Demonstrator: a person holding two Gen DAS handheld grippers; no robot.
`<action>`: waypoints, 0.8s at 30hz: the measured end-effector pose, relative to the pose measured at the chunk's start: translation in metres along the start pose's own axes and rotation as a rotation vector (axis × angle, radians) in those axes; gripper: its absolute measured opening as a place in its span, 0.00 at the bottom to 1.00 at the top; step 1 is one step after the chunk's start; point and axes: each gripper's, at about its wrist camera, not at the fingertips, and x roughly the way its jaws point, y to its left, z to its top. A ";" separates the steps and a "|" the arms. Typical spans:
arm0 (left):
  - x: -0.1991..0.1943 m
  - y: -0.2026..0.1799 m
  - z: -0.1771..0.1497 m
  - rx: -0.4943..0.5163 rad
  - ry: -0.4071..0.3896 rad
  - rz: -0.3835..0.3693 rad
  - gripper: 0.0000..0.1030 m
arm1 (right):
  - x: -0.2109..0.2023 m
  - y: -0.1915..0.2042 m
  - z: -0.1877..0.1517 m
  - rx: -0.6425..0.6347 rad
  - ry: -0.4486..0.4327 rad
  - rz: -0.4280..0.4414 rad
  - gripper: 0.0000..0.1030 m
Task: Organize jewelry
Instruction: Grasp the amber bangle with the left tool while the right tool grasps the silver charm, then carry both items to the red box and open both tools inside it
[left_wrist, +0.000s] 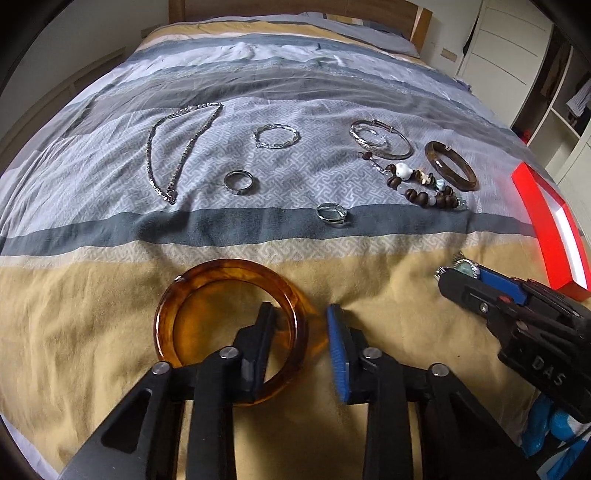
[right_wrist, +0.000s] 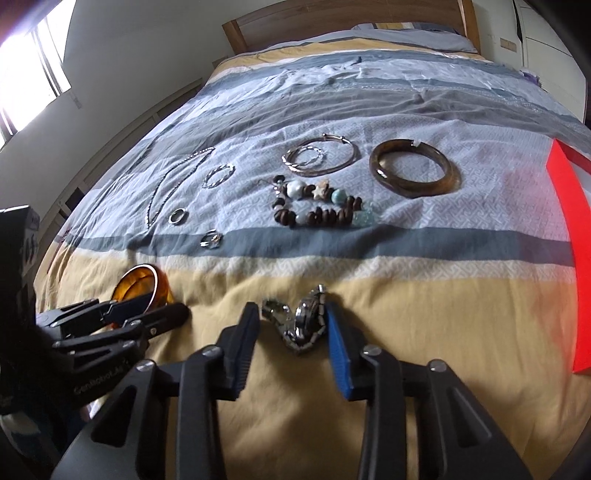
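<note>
An amber bangle lies on the yellow band of the bedspread. My left gripper is open, its left finger inside the bangle's ring and its right finger outside, straddling the rim. The bangle also shows in the right wrist view. My right gripper is open around a silver metal watch lying on the bedspread; the watch rests against the blue right pad. In the left wrist view the right gripper is at the right with the watch at its tip.
Farther up the bed lie a silver chain necklace, a twisted silver bracelet, two rings, silver bangles, a beaded bracelet and a brown bangle. A red box sits at the right.
</note>
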 end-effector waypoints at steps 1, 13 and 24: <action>0.000 0.000 0.001 -0.001 0.000 -0.004 0.15 | 0.001 -0.001 0.001 0.001 0.003 0.002 0.20; -0.026 0.007 -0.005 -0.084 -0.046 -0.096 0.10 | -0.021 0.005 -0.003 -0.054 -0.007 0.049 0.14; -0.083 -0.020 -0.015 -0.082 -0.128 -0.146 0.10 | -0.097 0.005 -0.009 -0.070 -0.103 0.050 0.14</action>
